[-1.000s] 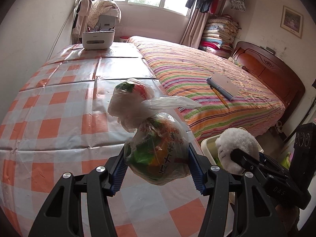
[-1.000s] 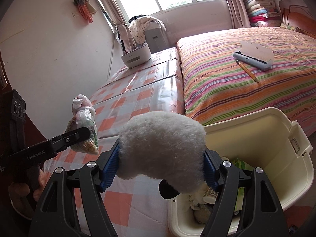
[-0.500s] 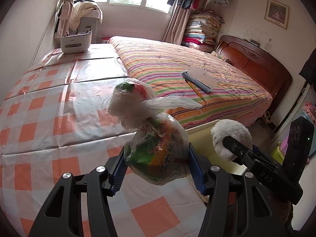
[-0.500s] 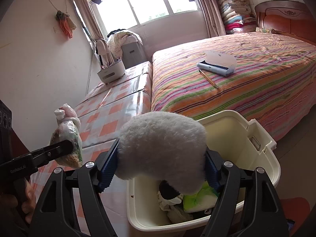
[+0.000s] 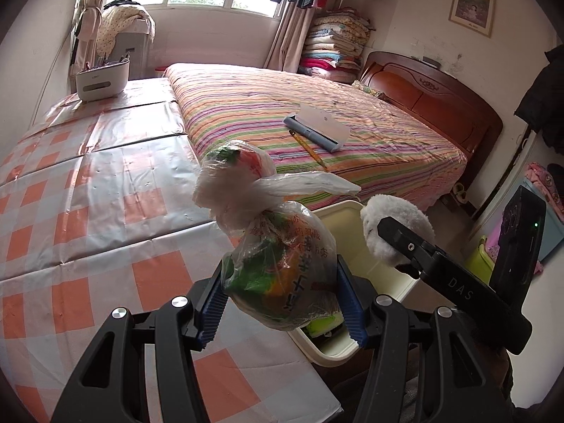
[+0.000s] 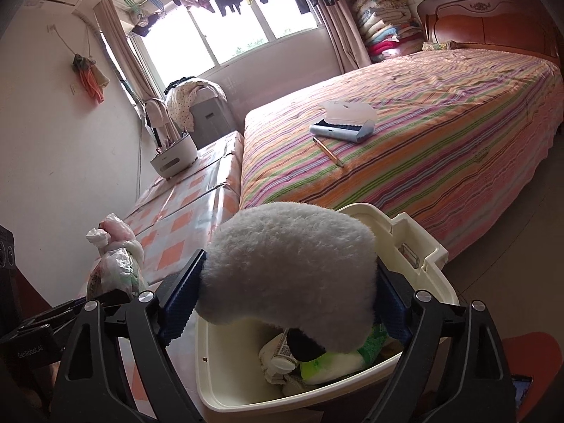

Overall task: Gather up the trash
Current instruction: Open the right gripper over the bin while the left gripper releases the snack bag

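My left gripper [image 5: 282, 299] is shut on a knotted clear plastic bag of trash [image 5: 278, 261], held over the table edge beside the cream bin [image 5: 338, 216]. The bag also shows at the left of the right wrist view [image 6: 116, 264]. My right gripper [image 6: 285, 303] is shut on a fluffy white plush toy [image 6: 289, 275] with a black part hanging below, held over the open bin [image 6: 412, 243]. The toy also shows in the left wrist view [image 5: 394, 225]. The bin holds white and green trash [image 6: 317, 359].
A table with an orange-and-white checked cloth [image 5: 88, 211] lies left of the bin. A striped bed [image 5: 299, 123] carries a pencil case [image 5: 313, 130] and a pencil [image 5: 308, 149]. A white organiser [image 5: 102, 79] stands at the table's far end.
Both grippers moved right, off the table toward the bin. The plush toy is now over the bin's opening and the bag is near the bin's left rim. Both grips unchanged.
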### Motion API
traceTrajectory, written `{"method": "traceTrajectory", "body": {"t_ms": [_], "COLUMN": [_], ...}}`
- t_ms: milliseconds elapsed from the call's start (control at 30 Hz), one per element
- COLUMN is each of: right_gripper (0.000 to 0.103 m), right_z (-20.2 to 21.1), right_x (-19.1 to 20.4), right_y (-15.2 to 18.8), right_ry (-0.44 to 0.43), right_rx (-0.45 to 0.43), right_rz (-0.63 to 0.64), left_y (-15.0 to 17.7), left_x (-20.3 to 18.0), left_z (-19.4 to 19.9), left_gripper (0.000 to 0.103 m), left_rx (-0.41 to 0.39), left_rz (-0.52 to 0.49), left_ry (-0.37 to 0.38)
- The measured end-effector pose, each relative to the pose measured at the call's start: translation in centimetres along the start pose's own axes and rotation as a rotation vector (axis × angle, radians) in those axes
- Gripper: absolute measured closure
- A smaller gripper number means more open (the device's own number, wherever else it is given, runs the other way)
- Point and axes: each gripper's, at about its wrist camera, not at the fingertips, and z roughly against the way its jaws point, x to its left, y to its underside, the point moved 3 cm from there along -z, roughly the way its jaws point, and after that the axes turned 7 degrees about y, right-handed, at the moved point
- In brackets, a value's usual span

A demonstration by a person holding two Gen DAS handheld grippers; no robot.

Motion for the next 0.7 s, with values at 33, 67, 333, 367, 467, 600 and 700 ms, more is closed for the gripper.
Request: {"method": "traceTrajectory", "body": {"t_ms": [33,67,333,367,467,600,700], "right_gripper": [0.015,0.015,0.015,0.015,0.015,0.015,0.015], "right_z": [0.0,0.0,1.0,1.3,2.1,3.5,4.9], "right_x": [-0.3,-0.6,-1.8,-1.9,-2.4,-3.4,-4.2], "right_y": [-0.1,-0.2,-1.0,-1.2,-1.6,-2.3,-2.9], "right_ry": [-0.005,-0.012,-0.039,-0.038,-0.018,-0.01,0.004], "right_rx": [0.003,0.003,-0.046,-0.062,-0.109,-0.159,-0.199], "right_rz": [-0.016,-0.032,-0.108,-0.114,-0.136,-0.187,-0.212], "left_y": [0.1,0.1,-0.2,-0.3,-0.6,-0.7,-0.9], "left_x": [-0.3,-0.5,-1.7,-1.9,-2.7,-4.3,-5.1], "left_z": [-0.2,-0.3,-1.7,-2.0,-3.0,-4.8,-6.0], "left_gripper": [0.048,0.048,0.048,0.048,0.048,0.047,0.046], "left_rx": [0.002,0.006,0.027,0.031,0.045,0.09,0.115], "left_rz": [0.0,-0.002,0.006,0.005,-0.002,-0.026,-0.04], "left_ry": [0.003,0.006,0.024,0.025,0.033,0.046,0.043]}}
